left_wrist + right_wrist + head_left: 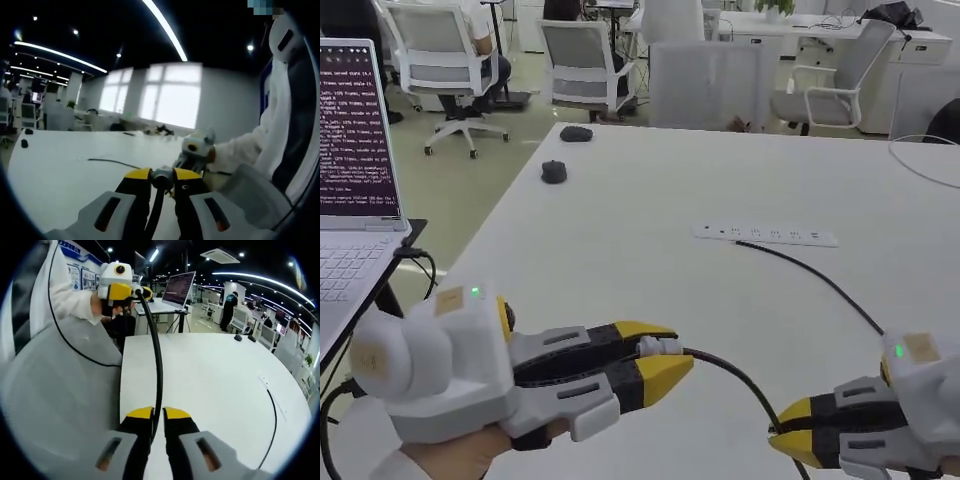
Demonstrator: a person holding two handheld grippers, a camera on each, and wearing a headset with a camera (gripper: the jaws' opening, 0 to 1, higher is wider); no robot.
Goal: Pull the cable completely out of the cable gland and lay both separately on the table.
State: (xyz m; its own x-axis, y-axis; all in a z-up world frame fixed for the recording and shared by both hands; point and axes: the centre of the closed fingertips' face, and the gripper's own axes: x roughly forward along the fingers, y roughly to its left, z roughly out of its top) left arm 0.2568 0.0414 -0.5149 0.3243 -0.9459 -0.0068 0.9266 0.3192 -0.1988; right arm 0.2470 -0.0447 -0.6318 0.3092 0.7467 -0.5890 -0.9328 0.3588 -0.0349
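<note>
The left hand-held gripper (658,360) is clamped on the gland (657,346), held over the desk (640,190). The right hand-held gripper (788,428) is clamped on the cable (735,375) a short way along. The cable looks light, bendy and likely slick, so grip close to the gland and pull straight. The left gripper view shows the gland pinched at the jaw tips. The right gripper view shows the cable arching between the grippers.
</note>
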